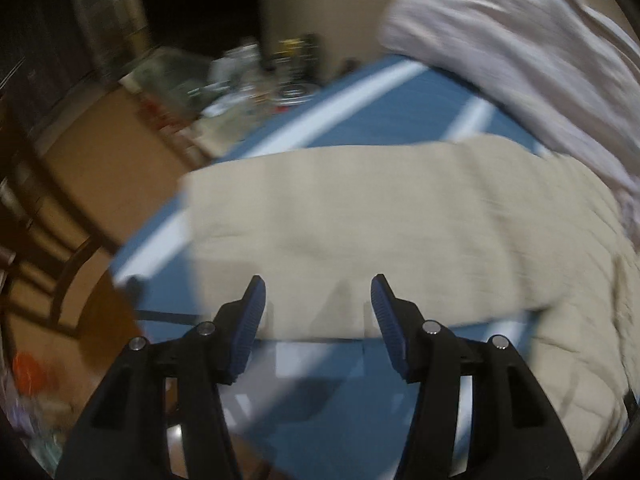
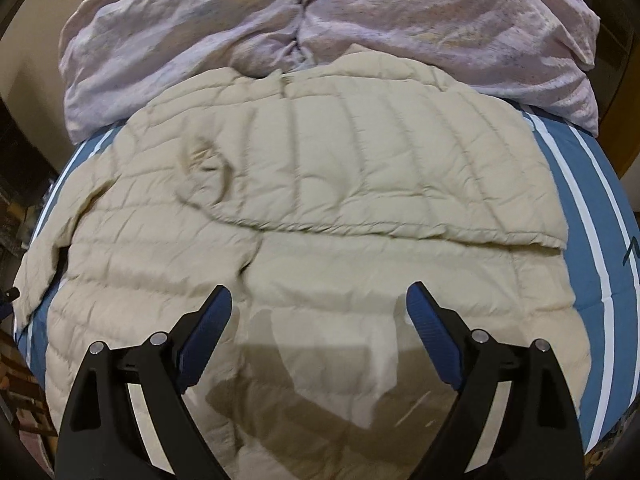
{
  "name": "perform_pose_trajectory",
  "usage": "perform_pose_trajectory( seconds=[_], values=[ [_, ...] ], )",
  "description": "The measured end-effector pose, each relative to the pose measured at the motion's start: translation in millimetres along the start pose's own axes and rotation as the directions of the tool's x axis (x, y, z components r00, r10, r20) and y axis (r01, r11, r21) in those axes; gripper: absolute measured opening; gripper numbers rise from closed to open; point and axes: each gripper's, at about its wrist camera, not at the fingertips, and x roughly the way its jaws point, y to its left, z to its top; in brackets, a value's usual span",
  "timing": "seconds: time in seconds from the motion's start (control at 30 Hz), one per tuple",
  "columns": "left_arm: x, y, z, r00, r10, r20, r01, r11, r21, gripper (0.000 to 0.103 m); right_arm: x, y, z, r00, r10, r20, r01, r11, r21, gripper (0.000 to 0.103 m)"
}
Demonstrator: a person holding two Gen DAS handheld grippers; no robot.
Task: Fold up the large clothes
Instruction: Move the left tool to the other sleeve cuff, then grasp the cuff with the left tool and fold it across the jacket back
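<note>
Left gripper [image 1: 318,292] hovering over near edge of one beige quilted jacket [image 1: 360,232], jaws spread wide, gripping nothing. Right gripper [image 2: 319,300] hanging above same jacket, two blue-padded fingers [image 2: 430,332] likewise wide apart, nothing between. Jacket lying flat on blue bedsheet [image 2: 580,208] with white stripes, one sleeve [image 2: 360,184] folded across body. One crumpled pale lilac duvet [image 2: 320,24] touching jacket's far edge. Left view motion-blurred; clutter beyond bed unreadable.

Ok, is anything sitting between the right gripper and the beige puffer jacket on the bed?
Nothing visible. The right gripper, open and empty, hangs directly over the beige puffer jacket, with only bare quilted fabric ahead of its fingers. The crumpled lilac bedding lies beyond the jacket, at its far edge.
</note>
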Motion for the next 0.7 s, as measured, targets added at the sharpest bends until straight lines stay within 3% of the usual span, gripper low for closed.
perform_pose_trajectory(
  seconds=[0.1,0.23,0.6,0.7],
  values=[
    [8,44,2,0.999,0.048,-0.022,-0.049,0.995,-0.088,0.053,-4,8,-4,1.0,0.006,0.001,-0.006,1.0,-0.016,0.091],
    [15,72,0,0.996,0.073,-0.046,-0.079,0.986,-0.144,0.05,-6,14,-8,1.0,0.006,-0.003,-0.006,1.0,-0.028,0.091],
    [26,66,-7,0.995,0.086,-0.058,-0.094,0.984,-0.152,0.042,-6,5,-16,1.0,-0.001,-0.022,0.001,1.0,-0.001,0.091],
    [26,64,-8,0.997,0.064,-0.039,-0.069,0.988,-0.141,0.029,-5,0,-18,1.0,-0.006,-0.027,0.006,1.0,0.015,0.091]
  ],
)
